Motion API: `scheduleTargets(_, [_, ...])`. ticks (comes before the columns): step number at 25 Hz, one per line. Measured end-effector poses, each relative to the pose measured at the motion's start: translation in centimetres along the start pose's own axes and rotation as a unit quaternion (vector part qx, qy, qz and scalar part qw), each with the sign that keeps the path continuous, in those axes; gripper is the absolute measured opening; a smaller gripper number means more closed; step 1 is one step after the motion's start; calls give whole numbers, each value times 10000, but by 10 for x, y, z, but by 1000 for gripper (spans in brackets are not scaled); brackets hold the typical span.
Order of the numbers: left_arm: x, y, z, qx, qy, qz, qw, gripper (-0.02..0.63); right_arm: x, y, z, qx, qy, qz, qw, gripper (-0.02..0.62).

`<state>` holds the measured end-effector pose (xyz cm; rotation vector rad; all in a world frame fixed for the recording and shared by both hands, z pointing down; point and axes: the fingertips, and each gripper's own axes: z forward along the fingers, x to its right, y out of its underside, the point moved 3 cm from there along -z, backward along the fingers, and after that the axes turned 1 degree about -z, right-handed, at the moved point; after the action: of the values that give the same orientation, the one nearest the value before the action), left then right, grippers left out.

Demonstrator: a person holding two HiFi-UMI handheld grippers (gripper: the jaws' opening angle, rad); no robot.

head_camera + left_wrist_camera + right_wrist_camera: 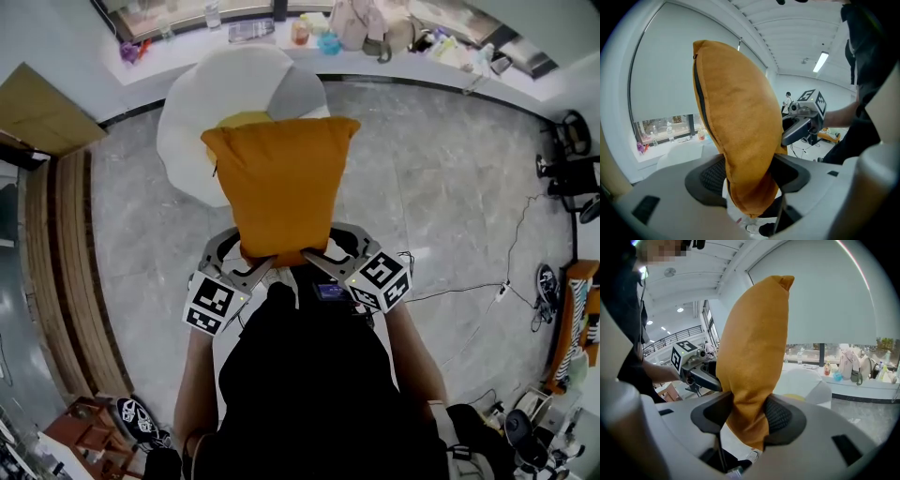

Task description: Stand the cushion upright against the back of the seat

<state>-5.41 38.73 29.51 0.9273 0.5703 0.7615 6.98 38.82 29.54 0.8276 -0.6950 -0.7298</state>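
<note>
Orange cushion (281,183) hangs upright over the white seat (192,112). My left tongs (749,174) and right tongs (747,413) each pinch its lower edge, one at either corner.

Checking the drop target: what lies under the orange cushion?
A white chair, with a yellow seat pad peeking out; the orange cushion hides much of the chair.

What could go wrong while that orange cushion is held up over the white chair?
The left gripper and the right gripper pinch the cushion only along its bottom edge, so it could slip out or flop over. In the head view it hides much of the chair, so it might land off the seat.
</note>
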Motion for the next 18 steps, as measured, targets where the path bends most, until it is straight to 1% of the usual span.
scheduleTargets(4, [-20,-16,19,-102,-182,51,9998,301,31,-14,9,30,-146,-76,9999,232])
scheduleTargets(10, [-52,-41,55,-255,-467,-42,9986,308,85,-38,19,12,-330,-305,9990,232])
scheduleTargets(14, [-60,-55,84,-335,-544,-168,9978,310,119,-44,17,-86,-402,-395,9984,232])
scheduleTargets(18, [-62,-61,112,-485,-605,-276,9966,310,148,-40,14,-239,-544,-335,9977,232])
